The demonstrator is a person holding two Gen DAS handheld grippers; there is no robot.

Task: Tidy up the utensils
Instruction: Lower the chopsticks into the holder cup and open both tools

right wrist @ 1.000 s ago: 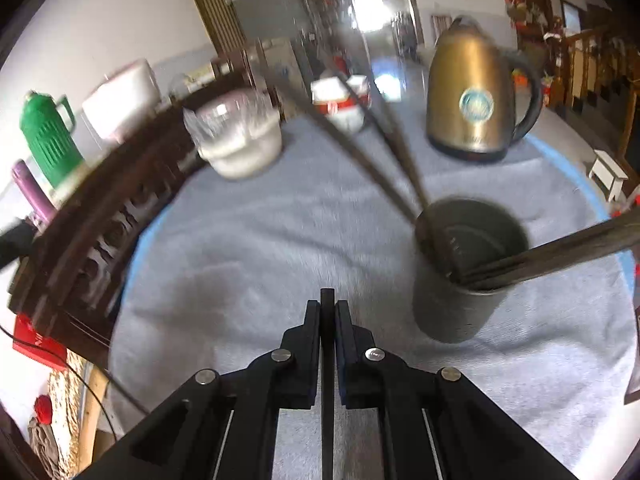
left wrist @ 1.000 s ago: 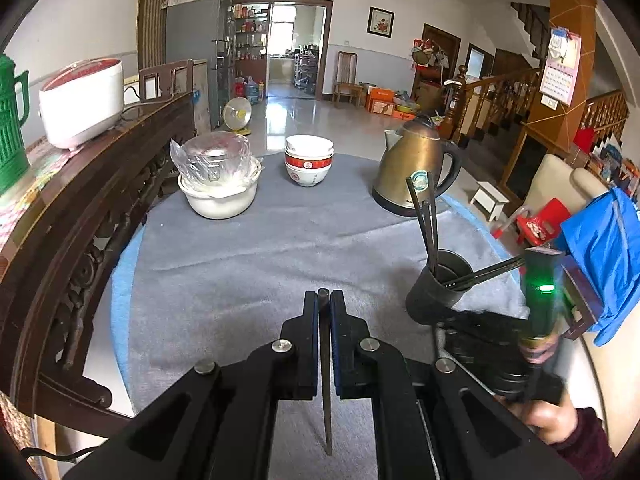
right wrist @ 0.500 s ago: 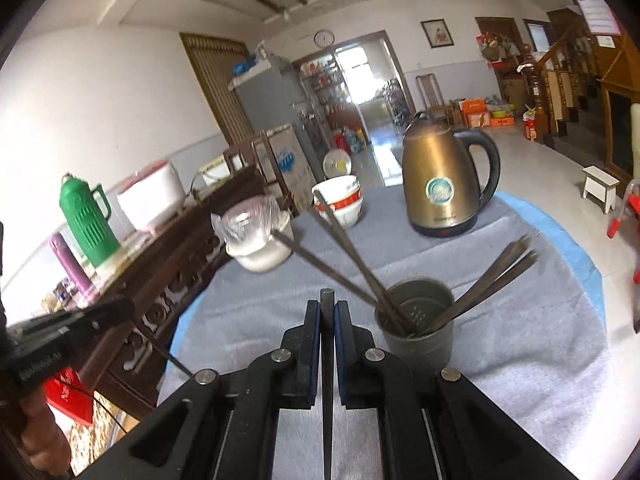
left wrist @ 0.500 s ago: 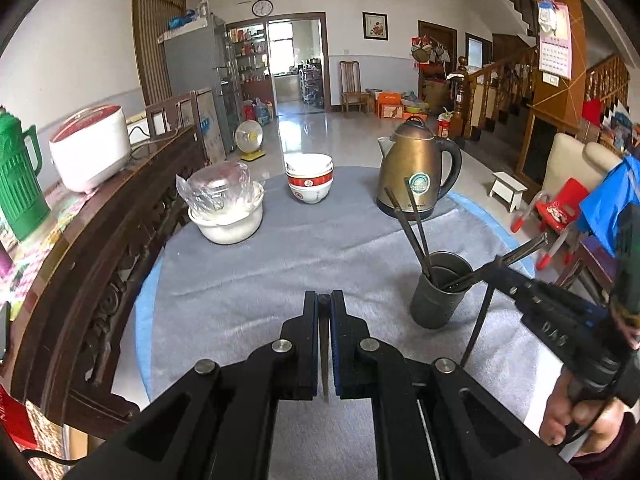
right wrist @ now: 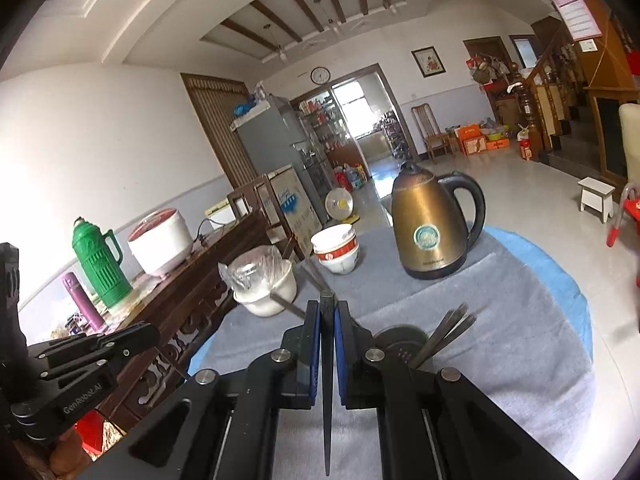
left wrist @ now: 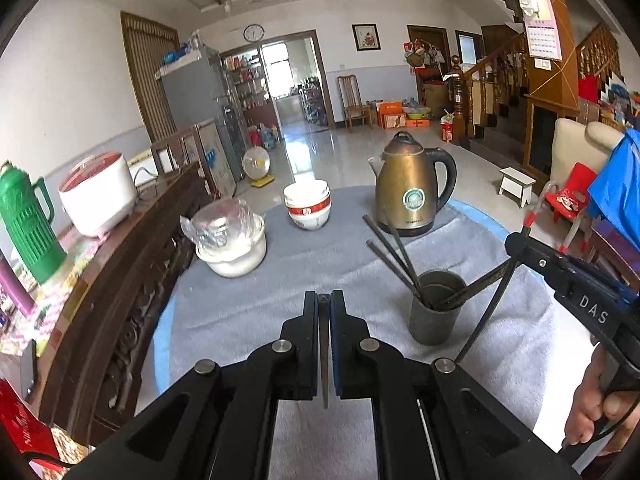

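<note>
Dark slim chopsticks [left wrist: 390,254] stand tilted in a dark grey metal cup [left wrist: 435,307] on the grey cloth-covered round counter [left wrist: 248,312], some leaning left, others right. Left tongs [left wrist: 325,312] closed, w/ a thin dark strip between the pads; right tongs [right wrist: 327,316] likewise closed on a thin dark strip. Behind the cup: brass-coloured kettle [left wrist: 412,192], stacked red-and-white bowls [left wrist: 308,206], plastic-covered white bowl [left wrist: 232,240]

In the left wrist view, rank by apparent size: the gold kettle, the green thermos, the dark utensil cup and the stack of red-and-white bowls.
1. gold kettle
2. green thermos, close to the kettle; lens-edge distortion makes this order unsure
3. dark utensil cup, though nearest the camera
4. stack of bowls
</note>
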